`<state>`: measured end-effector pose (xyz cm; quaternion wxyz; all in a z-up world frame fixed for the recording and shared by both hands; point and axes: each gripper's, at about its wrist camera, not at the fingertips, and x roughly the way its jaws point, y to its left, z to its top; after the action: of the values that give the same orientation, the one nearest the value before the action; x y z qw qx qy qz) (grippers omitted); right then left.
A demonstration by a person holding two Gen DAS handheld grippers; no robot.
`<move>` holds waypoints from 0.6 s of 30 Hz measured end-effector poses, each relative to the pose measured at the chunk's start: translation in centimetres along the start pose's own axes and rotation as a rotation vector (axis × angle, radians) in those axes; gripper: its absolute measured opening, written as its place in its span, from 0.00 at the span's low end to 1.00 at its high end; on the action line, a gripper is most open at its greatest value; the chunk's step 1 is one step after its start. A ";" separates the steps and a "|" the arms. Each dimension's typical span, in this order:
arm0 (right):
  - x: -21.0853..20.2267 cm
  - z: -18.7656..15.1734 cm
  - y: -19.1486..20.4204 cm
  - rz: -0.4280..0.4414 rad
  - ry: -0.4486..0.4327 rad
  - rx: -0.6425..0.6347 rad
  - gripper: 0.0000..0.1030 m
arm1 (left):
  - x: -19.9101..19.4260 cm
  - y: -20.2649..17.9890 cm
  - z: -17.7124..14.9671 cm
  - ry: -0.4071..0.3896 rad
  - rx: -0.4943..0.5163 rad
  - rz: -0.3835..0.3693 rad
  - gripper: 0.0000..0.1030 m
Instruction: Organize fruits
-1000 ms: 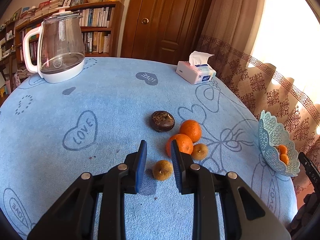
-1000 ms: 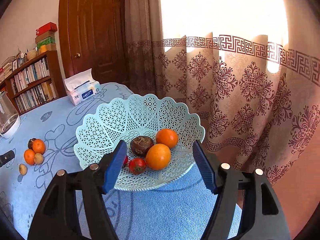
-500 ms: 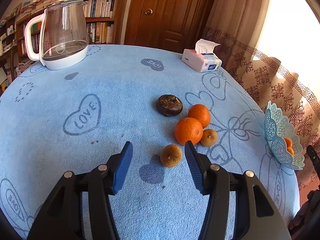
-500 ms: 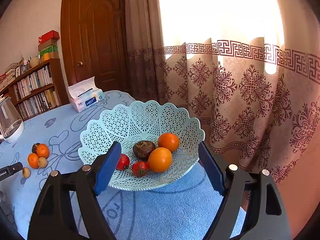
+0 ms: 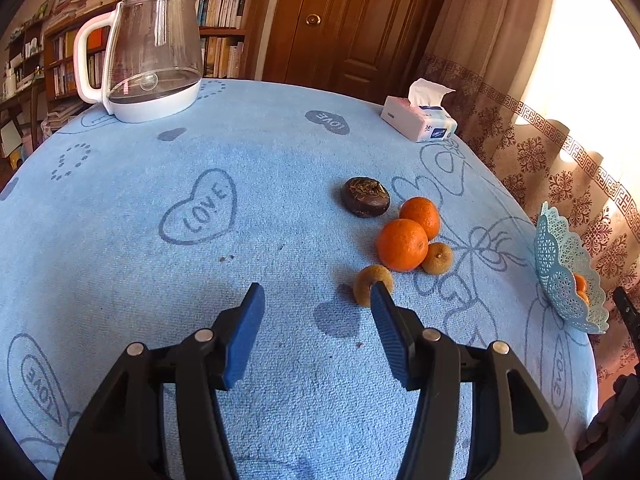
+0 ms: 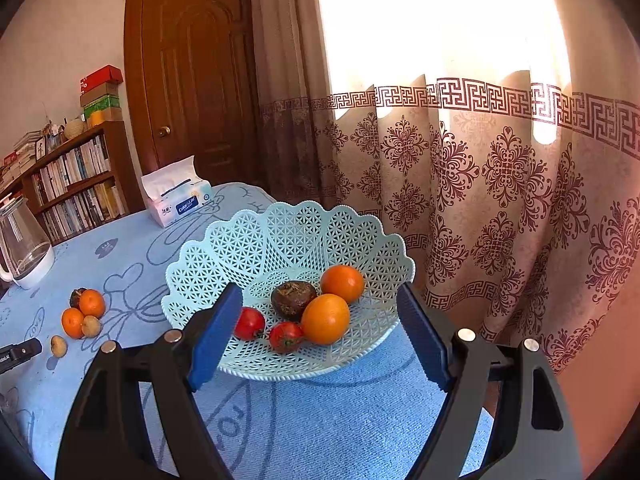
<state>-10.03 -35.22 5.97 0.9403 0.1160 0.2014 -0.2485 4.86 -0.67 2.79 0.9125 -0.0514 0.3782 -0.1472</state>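
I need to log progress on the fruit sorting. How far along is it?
About half done: the basket holds two oranges, two tomatoes and a dark fruit. Nothing is in hand: the right gripper and left gripper are both open and empty, the left's jaws having just opened. Left on the cloth: two oranges, a dark fruit and two brown fruits.

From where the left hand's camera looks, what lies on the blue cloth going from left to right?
Glass kettle → dark brown fruit → tissue pack → lattice basket at the table's right edge. The oranges and small brown fruits bunch together between the dark fruit and the basket, so I leave their order out.
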 end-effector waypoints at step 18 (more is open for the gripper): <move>-0.5 -0.1 0.4 0.006 -0.020 -0.015 0.78 | 4.2 -4.0 1.1 0.125 0.115 -0.022 0.27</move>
<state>-10.23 -34.69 6.16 0.9439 0.1070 0.1934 -0.2455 7.52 -5.80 1.55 0.8868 0.0062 0.4250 -0.1815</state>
